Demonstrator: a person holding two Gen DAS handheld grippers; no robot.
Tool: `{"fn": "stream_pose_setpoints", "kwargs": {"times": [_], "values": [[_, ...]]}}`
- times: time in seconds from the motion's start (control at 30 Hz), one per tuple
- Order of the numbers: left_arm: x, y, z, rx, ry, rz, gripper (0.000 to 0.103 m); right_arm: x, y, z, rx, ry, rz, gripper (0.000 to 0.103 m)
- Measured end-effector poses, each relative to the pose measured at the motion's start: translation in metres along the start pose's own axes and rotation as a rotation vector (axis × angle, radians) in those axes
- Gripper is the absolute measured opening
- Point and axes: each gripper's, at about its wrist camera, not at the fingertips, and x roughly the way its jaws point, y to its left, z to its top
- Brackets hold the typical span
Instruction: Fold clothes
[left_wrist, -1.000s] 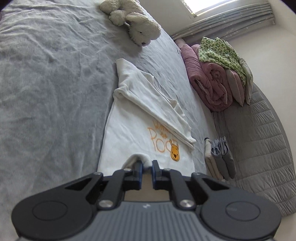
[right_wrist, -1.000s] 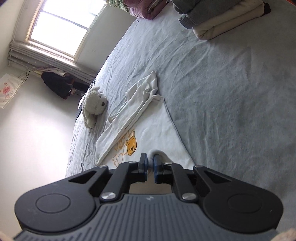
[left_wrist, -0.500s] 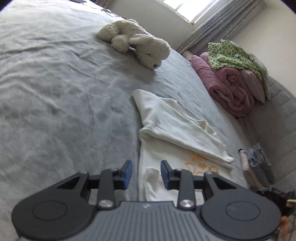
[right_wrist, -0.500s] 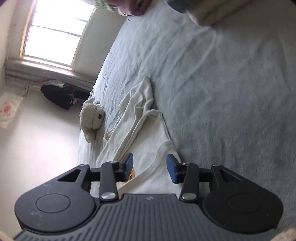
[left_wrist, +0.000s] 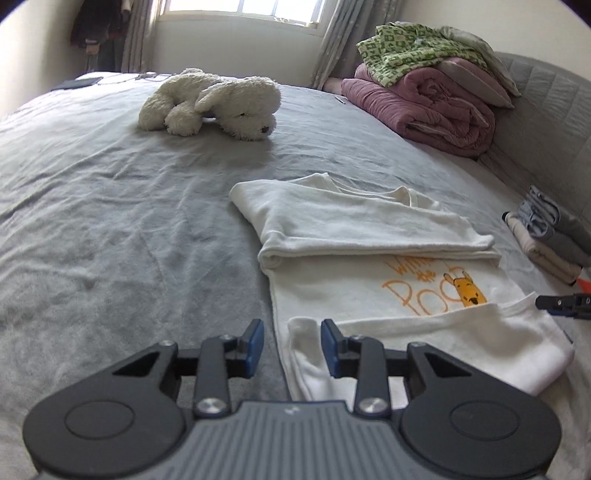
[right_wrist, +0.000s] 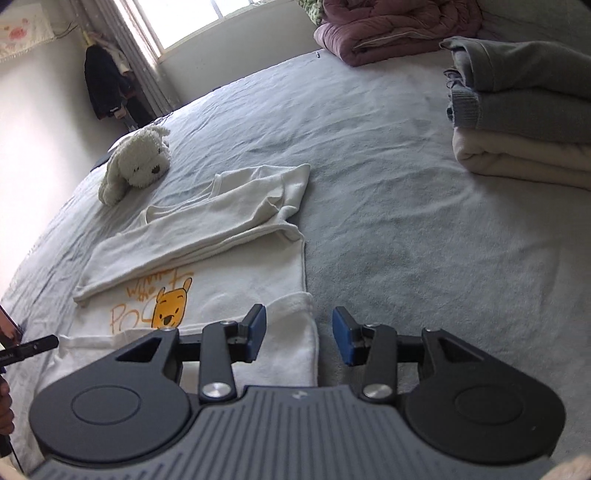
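Note:
A cream T-shirt with an orange bear print lies on the grey bed, its top part folded down and its bottom hem folded up in a band. My left gripper stands open over the band's left corner, nothing pressed between its pads. In the right wrist view the same shirt lies ahead, and my right gripper is open over the band's right corner. The right gripper's tip shows at the edge of the left wrist view.
A white plush dog lies farther up the bed. Rolled pink bedding with a green patterned garment sits by the headboard. A stack of folded grey and beige clothes rests to the right of the shirt. A hand shows at the left.
Both grippers, shut on the shirt's bottom hem a second ago, have opened and let it go; the hem now lies folded up over the shirt. Both views have rolled towards upright.

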Motion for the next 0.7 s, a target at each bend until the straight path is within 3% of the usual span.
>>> {"fn": "stream_pose_setpoints", "kwargs": {"times": [0.17,0.33,0.5,0.57,0.7], "values": [[0.003,-0.017,-0.005,0.109,-0.009,0.043,0.030,0.008,0.018,-0.004,-0.122,-0.009,-0.063,0.045],[0.009,-0.021,-0.007,0.121,0.017,0.066,0.027,0.012,0.035,-0.012,-0.236,-0.036,-0.117,0.042],[0.007,-0.035,-0.010,0.178,-0.010,0.116,0.014,0.013,0.049,-0.023,-0.354,-0.086,-0.186,0.025],[0.004,-0.037,-0.010,0.185,-0.021,0.123,0.010,0.013,0.054,-0.026,-0.394,-0.106,-0.205,0.007],[-0.001,-0.039,-0.009,0.189,-0.042,0.131,0.008,0.009,0.062,-0.032,-0.447,-0.155,-0.247,0.005]]}}
